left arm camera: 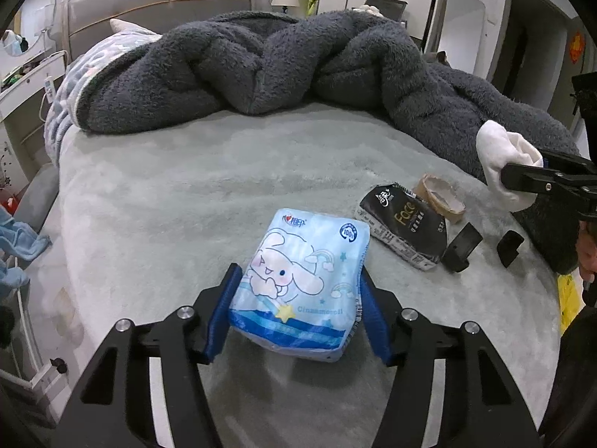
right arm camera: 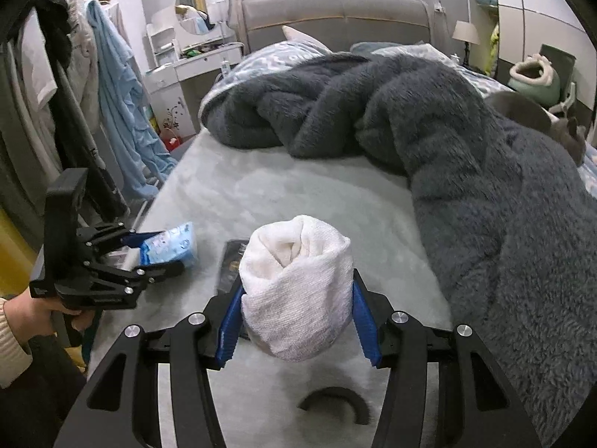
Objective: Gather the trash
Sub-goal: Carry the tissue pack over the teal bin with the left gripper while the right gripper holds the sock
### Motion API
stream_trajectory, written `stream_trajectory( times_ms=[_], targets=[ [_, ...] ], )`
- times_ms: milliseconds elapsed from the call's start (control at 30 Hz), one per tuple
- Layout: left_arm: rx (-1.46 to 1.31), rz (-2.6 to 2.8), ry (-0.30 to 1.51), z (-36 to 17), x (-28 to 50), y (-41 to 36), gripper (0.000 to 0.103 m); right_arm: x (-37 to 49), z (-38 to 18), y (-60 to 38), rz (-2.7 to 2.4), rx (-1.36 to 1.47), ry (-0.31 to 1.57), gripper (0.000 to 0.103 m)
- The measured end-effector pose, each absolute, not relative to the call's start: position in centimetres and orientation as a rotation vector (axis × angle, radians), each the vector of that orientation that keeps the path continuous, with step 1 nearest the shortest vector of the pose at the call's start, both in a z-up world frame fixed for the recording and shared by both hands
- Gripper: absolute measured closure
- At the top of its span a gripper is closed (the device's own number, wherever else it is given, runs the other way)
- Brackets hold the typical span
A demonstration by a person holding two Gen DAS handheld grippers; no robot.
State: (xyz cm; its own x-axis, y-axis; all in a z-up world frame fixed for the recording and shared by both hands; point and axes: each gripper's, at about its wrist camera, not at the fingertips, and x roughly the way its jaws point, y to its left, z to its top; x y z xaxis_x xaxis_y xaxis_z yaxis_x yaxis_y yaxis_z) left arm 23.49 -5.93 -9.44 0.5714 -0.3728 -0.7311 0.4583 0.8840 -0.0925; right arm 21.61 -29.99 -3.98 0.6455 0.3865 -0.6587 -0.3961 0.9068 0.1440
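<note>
My left gripper point(left arm camera: 298, 291) is shut on a blue cartoon tissue pack point(left arm camera: 302, 280), held just above the grey bed sheet point(left arm camera: 168, 194); the pack and gripper also show in the right wrist view point(right arm camera: 171, 248). My right gripper point(right arm camera: 294, 298) is shut on a rolled white sock point(right arm camera: 298, 283), lifted above the bed; the sock also shows at the right edge of the left wrist view point(left arm camera: 503, 160). A black "Face" tissue pack point(left arm camera: 406, 227) lies on the sheet right of the blue pack, with a brown tape roll point(left arm camera: 444, 196) behind it.
A bunched dark grey fleece blanket point(left arm camera: 261, 71) covers the far and right side of the bed. Two small black plastic pieces point(left arm camera: 462, 246) lie near the black pack. A black curved piece point(right arm camera: 335, 399) lies below the sock. Clothes hang on a rack point(right arm camera: 112, 104) at the left.
</note>
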Motion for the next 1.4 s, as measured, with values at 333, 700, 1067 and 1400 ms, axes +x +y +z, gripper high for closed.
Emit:
stream_trajectory(
  times_ms=[333, 700, 1067, 1400],
  targets=[
    [0.055, -0.39, 0.809, -7.0, 20.9, -2.9, 0.04, 20.2, -2.4, -25.7, 0.533, -0.036, 0.71, 0.05],
    [0.031, -0.219, 0.81, -5.3, 17.3, 0.1, 0.04, 18.0, -2.2, -21.6, 0.622, -0.055, 0.721, 0.05],
    [-0.047, -0.101, 0.824, -4.5, 13.8, 3.1, 0.04, 17.1, -2.5, -18.6, 0.668, -0.07, 0.745, 0.05],
    [-0.107, 0.028, 0.883, -6.3, 11.4, 6.5, 0.04, 15.8, -2.8, -13.4, 0.763, -0.13, 0.759, 0.05]
  ],
)
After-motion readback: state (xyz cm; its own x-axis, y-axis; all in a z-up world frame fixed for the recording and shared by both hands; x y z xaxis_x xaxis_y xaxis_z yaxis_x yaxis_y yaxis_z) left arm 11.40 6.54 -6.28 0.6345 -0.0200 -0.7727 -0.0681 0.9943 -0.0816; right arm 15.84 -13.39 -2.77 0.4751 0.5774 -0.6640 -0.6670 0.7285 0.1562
